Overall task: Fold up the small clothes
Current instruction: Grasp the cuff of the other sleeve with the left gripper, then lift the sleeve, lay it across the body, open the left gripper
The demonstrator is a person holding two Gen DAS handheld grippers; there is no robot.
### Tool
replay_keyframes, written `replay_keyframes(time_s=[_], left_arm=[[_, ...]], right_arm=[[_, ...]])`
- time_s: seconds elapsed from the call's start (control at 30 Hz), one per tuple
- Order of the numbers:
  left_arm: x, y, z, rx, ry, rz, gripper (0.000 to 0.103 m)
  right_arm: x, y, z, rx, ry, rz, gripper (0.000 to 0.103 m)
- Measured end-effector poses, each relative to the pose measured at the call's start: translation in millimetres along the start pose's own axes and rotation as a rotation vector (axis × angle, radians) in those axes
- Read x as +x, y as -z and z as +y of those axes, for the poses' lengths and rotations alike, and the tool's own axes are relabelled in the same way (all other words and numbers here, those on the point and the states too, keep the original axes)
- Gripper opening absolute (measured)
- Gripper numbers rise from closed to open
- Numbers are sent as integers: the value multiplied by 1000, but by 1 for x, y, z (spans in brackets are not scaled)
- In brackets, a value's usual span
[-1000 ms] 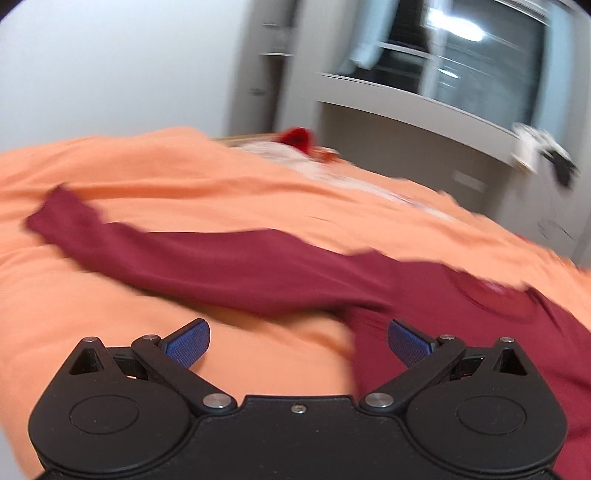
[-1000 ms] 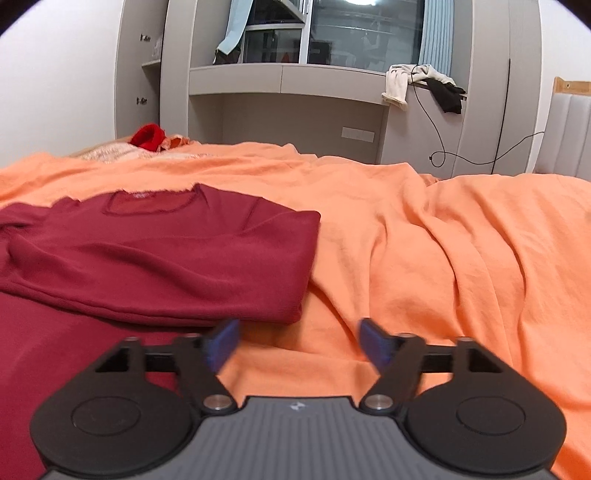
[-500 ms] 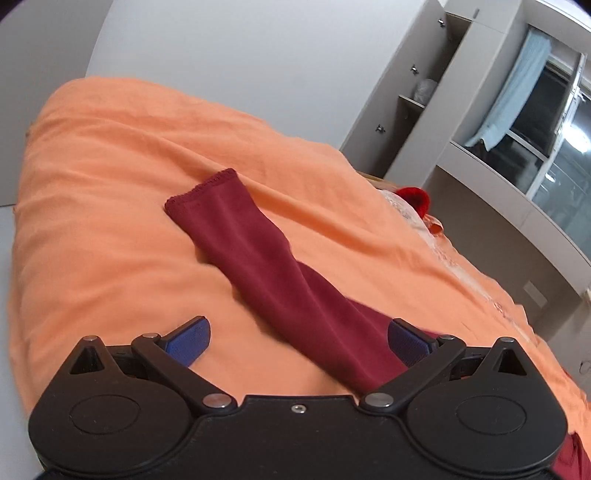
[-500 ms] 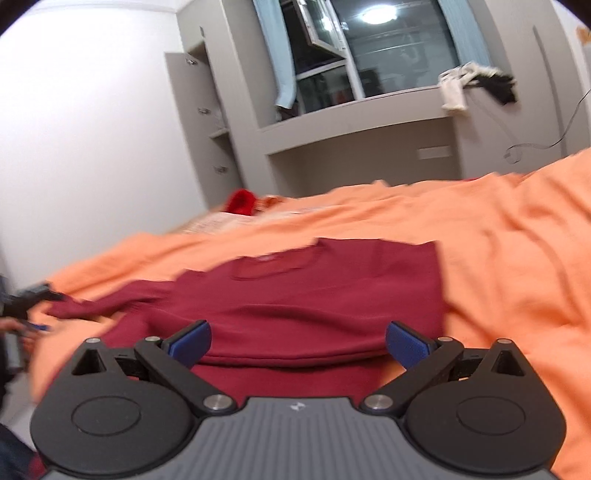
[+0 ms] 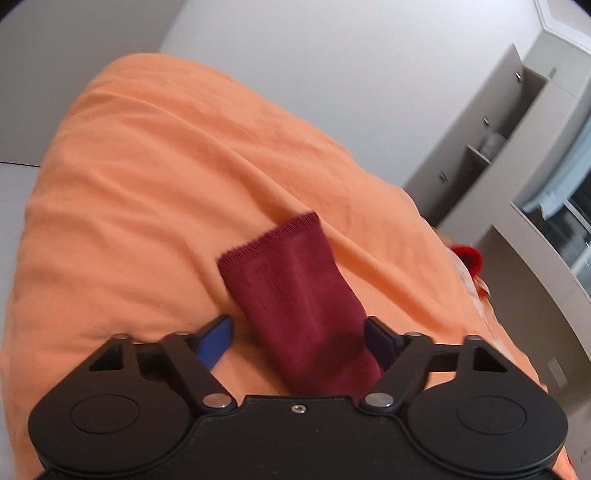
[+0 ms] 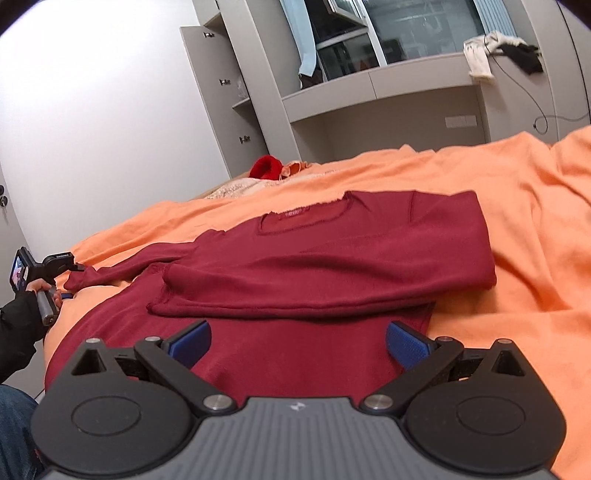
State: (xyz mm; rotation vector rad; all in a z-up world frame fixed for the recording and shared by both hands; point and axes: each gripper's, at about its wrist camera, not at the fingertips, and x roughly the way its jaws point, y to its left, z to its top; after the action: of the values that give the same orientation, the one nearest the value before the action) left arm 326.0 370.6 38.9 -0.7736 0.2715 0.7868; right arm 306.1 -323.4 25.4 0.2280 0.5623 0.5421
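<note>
A home bedroom: ahead of the jaws spreads a bed under a rumpled orange bedspread (image 6: 517, 206), and beyond it stands a grey built-in wardrobe (image 6: 221, 92) with small handles, a window (image 6: 406, 22) hung with a pale blue curtain (image 6: 303, 40), and a ledge holding discarded clothes (image 6: 495, 48) beside a trailing cable

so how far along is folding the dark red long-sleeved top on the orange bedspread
Done: on the dark red long-sleeved top, one side is folded over the body.
In hand: the left gripper straddles the outstretched sleeve, its jaws have just been closing, not yet pinching. The right gripper hangs open over the hem.
Left: fold that sleeve in, then the length.
</note>
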Motion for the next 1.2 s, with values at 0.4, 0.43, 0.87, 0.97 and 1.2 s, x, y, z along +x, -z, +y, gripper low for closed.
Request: replay_keyframes(time_s=[0.4, 0.43, 0.87, 0.97, 1.2], left_arm=[[-4, -12, -3, -3, 28, -53, 7], [-10, -14, -8, 26, 44, -76, 7], [-122, -7, -127, 470, 414, -254, 7], [-150, 15, -158, 526, 509, -228, 7], [-210, 102, -224, 667, 733, -179, 7]], right_arm=[[11, 5, -3, 24, 2, 27, 103], [11, 5, -3, 24, 3, 27, 103], [-6, -2, 8, -10, 6, -42, 103], [-13, -6, 11, -13, 2, -69, 103], [-29, -15, 12, -12, 16, -138, 103]])
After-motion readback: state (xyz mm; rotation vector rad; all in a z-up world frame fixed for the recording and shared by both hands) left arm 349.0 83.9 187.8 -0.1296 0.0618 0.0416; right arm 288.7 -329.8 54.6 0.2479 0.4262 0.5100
